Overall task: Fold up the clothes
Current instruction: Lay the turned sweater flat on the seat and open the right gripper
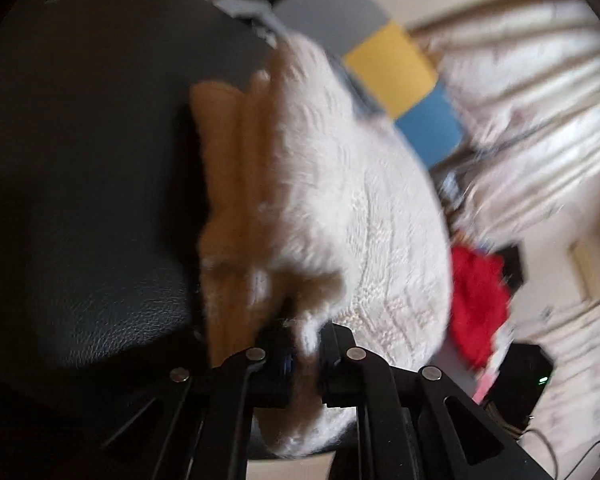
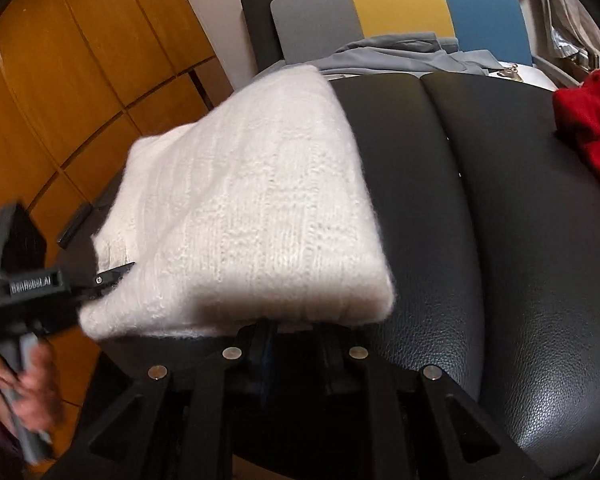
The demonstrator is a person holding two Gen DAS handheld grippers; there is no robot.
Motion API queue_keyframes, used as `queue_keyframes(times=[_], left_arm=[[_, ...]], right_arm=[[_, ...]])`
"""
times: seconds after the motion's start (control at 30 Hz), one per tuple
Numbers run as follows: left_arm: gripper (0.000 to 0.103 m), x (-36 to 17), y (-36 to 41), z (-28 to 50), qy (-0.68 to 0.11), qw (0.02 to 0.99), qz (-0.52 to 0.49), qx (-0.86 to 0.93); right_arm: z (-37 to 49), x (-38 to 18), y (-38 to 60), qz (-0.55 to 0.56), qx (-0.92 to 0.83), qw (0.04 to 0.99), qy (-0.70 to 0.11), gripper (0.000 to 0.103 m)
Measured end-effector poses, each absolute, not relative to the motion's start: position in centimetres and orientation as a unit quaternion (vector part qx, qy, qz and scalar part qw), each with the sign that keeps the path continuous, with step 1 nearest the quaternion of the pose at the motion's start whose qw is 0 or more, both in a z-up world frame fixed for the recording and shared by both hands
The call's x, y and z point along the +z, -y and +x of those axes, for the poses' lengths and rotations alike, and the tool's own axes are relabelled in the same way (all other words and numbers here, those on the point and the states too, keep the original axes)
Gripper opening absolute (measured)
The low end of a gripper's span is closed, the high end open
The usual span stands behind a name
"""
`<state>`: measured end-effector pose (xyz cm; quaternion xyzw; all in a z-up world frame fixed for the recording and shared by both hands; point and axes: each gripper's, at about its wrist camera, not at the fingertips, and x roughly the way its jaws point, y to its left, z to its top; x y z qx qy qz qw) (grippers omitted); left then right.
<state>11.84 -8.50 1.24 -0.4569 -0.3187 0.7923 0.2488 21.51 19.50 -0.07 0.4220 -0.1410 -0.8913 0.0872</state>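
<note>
A white knitted sweater (image 2: 252, 208) lies folded on the left part of a black leather seat (image 2: 500, 240). My right gripper (image 2: 296, 340) is at its near edge, fingertips hidden under the fluffy hem, shut on it. My left gripper (image 2: 116, 274), held by a hand (image 2: 32, 392), bites the sweater's near left corner. The left wrist view is blurred. There the sweater (image 1: 360, 208) shows a tan part (image 1: 236, 168), and the left gripper (image 1: 304, 356) is shut with cloth pinched between its fingers.
A red garment (image 2: 592, 128) lies at the seat's right edge. Grey-blue clothes (image 2: 400, 56) are piled behind the seat, in front of a chair back (image 2: 400, 0) in grey, yellow and blue. Wooden cabinet doors (image 2: 60, 80) stand to the left.
</note>
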Motion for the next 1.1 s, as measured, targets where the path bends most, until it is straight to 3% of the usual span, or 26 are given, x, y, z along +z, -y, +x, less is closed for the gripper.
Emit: queue_keyframes(times=[0.1, 0.27, 0.33, 0.4, 0.6, 0.7, 0.8, 0.97, 1.03, 1.1], left_arm=[[0.014, 1.4, 8.3, 11.9, 0.315, 0.252, -0.450, 0.797], [0.022, 3.2, 7.1, 12.3, 0.255, 0.250, -0.449, 0.819], [0.041, 3.9, 6.6, 12.5, 0.246, 0.252, -0.446, 0.823], [0.054, 4.5, 6.2, 12.6, 0.235, 0.252, -0.439, 0.830], [0.056, 5.7, 4.9, 13.6, 0.091, 0.169, -0.413, 0.890], [0.062, 5.1, 5.0, 13.9, 0.027, 0.138, -0.411, 0.901], [0.066, 4.3, 8.1, 14.0, 0.079, 0.146, -0.430, 0.887], [0.072, 5.7, 10.7, 11.5, 0.225, 0.162, -0.451, 0.848], [0.091, 6.6, 10.2, 9.7, 0.242, 0.158, -0.450, 0.845], [0.095, 7.5, 9.8, 7.9, 0.258, 0.153, -0.449, 0.842]], right_arm=[[21.9, 0.2, -20.1, 0.438, -0.879, 0.115, 0.152, 0.026], [24.8, 3.9, -20.9, 0.390, -0.897, 0.160, 0.137, 0.026], [24.9, 5.6, -21.2, 0.360, -0.906, 0.166, 0.146, 0.032], [24.2, 6.6, -20.4, 0.345, -0.914, 0.172, 0.130, 0.032], [19.6, 5.3, -15.3, 0.369, -0.911, 0.179, 0.046, 0.032], [18.7, 2.6, -13.0, 0.422, -0.886, 0.190, 0.022, 0.032], [19.7, 1.2, -11.7, 0.420, -0.887, 0.191, -0.024, 0.032], [19.6, 0.8, -12.5, 0.421, -0.887, 0.192, 0.012, 0.033], [19.5, 0.6, -12.7, 0.420, -0.886, 0.194, 0.021, 0.033], [19.4, 0.5, -12.8, 0.416, -0.888, 0.195, 0.020, 0.033]])
